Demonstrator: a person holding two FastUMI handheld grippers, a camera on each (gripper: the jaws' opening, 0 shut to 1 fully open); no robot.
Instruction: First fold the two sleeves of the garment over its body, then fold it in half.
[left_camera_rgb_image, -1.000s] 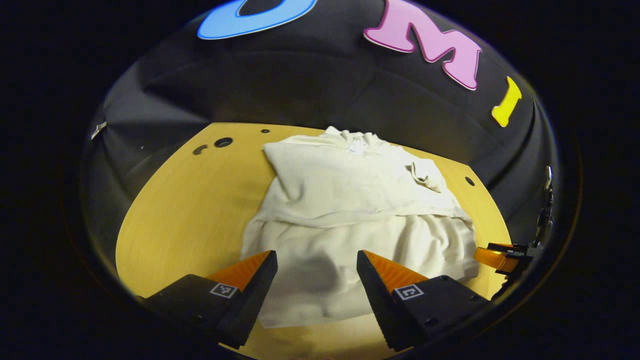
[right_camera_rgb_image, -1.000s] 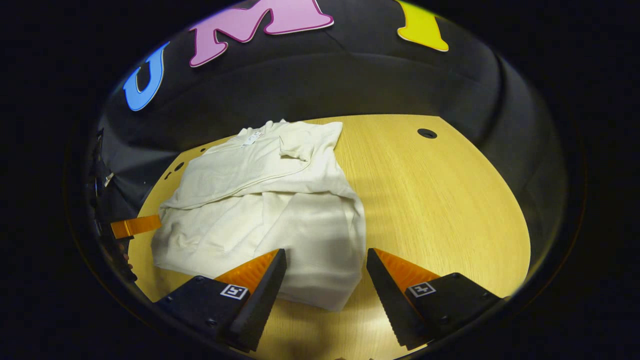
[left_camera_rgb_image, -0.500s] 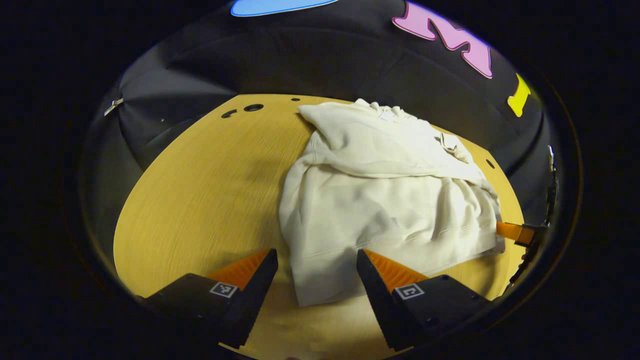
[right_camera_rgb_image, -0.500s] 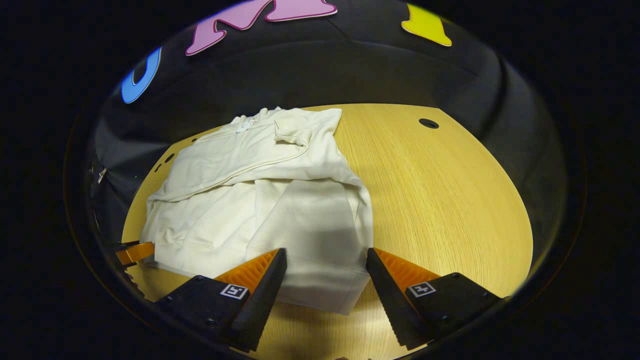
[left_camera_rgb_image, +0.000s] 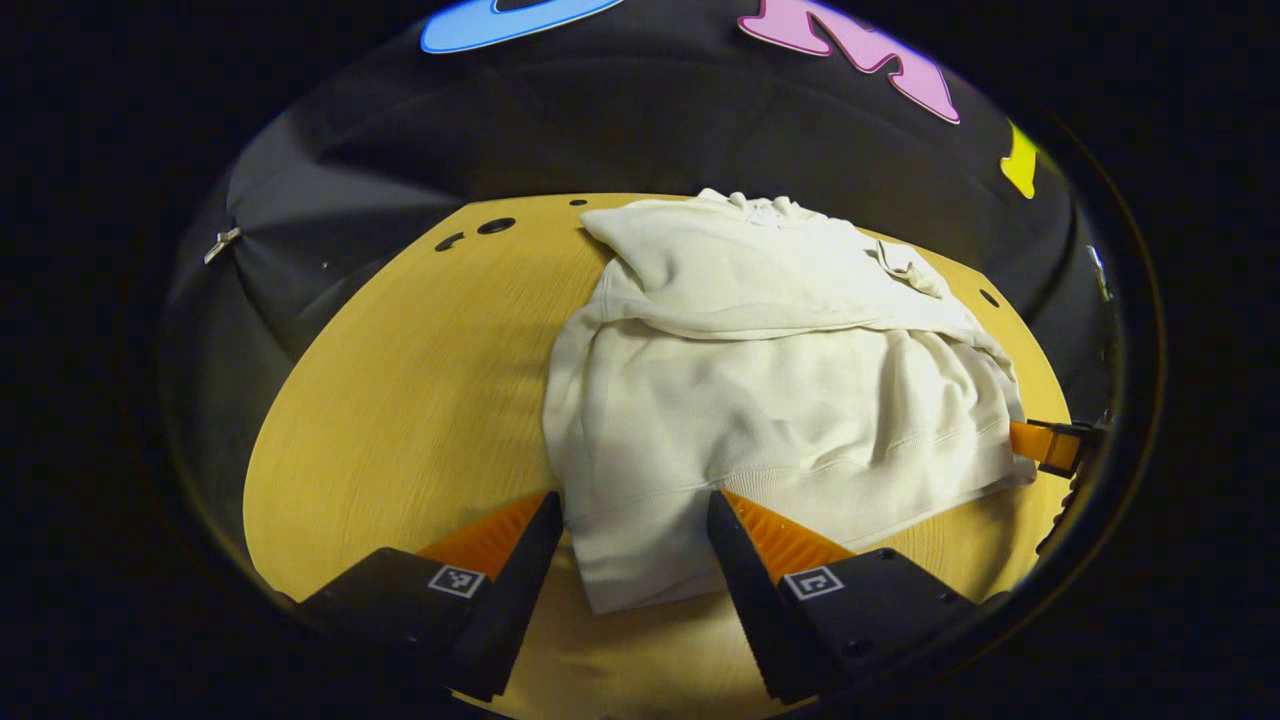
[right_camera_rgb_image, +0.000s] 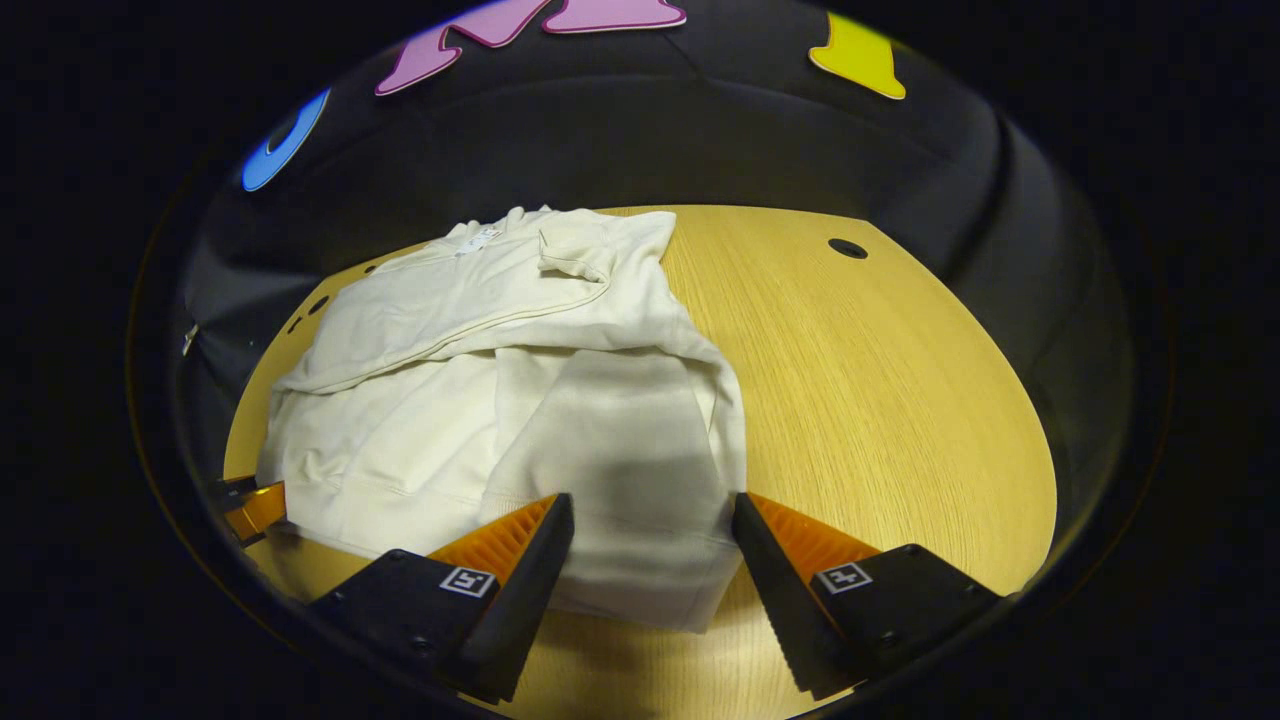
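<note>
The cream garment (left_camera_rgb_image: 770, 390) lies on the wooden surface (left_camera_rgb_image: 400, 400), sleeves folded in, neck at 12 o'clock. Both the left gripper (left_camera_rgb_image: 632, 545) and right gripper (right_camera_rgb_image: 652, 545) have jaws wide apart, each straddling a hem corner (nothing pinched yet), equally near

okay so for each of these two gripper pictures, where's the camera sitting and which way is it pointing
Left gripper view: rides the left gripper, facing the garment's near-left hem corner; own fingers spread at bottom.
Right gripper view: rides the right gripper, facing the garment's near-right hem corner; own fingers spread.
Shared: garment, wooden table, each other's fingertip at the edge.
</note>
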